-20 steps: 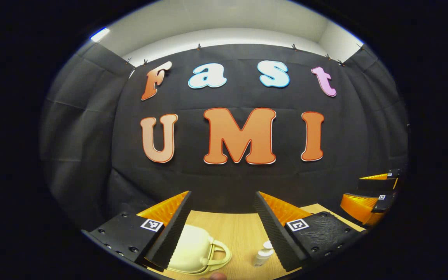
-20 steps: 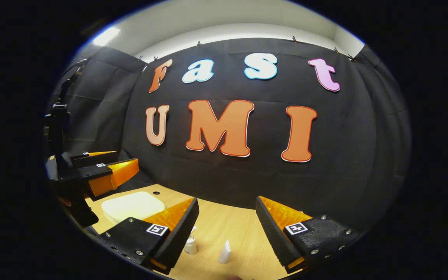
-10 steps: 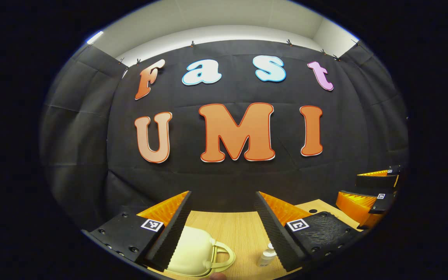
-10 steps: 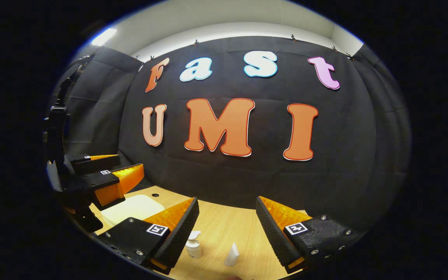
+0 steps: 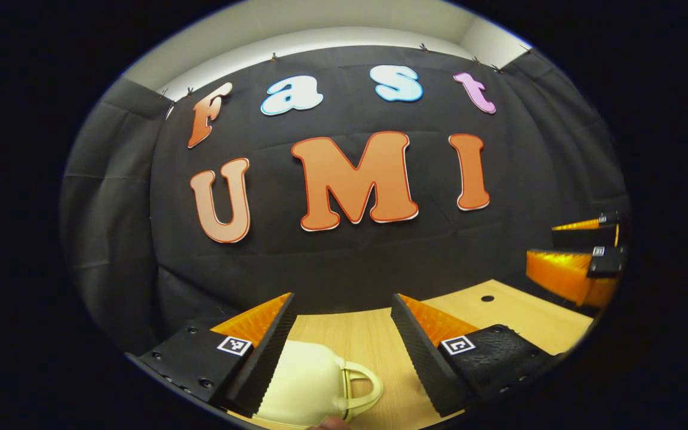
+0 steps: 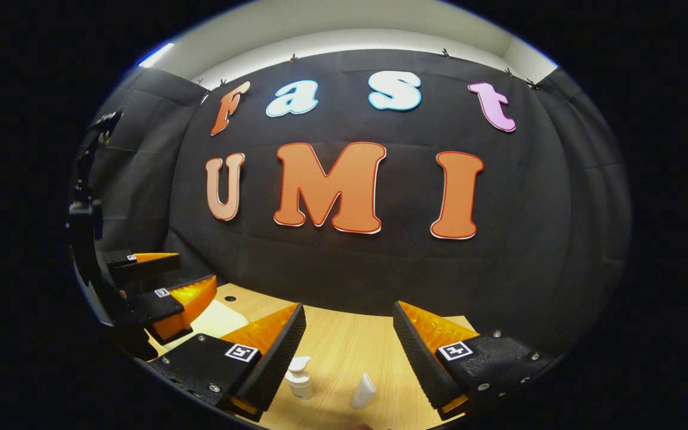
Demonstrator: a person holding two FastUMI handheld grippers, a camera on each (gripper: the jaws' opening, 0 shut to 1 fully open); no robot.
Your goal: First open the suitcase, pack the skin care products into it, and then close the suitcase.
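— Item one, the surface?

— A light wooden table (image 6: 344, 352) with fine grain running away from me. In the left gripper view a small round hole (image 5: 487, 298) sits in its far right part. The tabletop runs up to the booth's black cloth wall (image 6: 535, 251), which wraps round both sides in creased panels. Above the cloth, a pale wall and ceiling (image 6: 344, 30), with a bright light strip (image 6: 154, 55) at upper left.

— Item two, your own jaws?

— My left gripper (image 5: 342, 313): fingers wide apart, holding nothing, hovering above the table. My right gripper (image 6: 349, 319): likewise spread, nothing between the fingers.

— Item three, the task's things?

— Cream suitcase (image 5: 305, 388), small, rounded, lid down, lying flat on the table beneath my left gripper, its looped handle (image 5: 365, 388) pointing right. In the right gripper view it shows as a pale patch at left. White pump bottle (image 6: 300, 380) upright just beside my right gripper's left finger; white tube (image 6: 363, 391) close to its right, the two apart.
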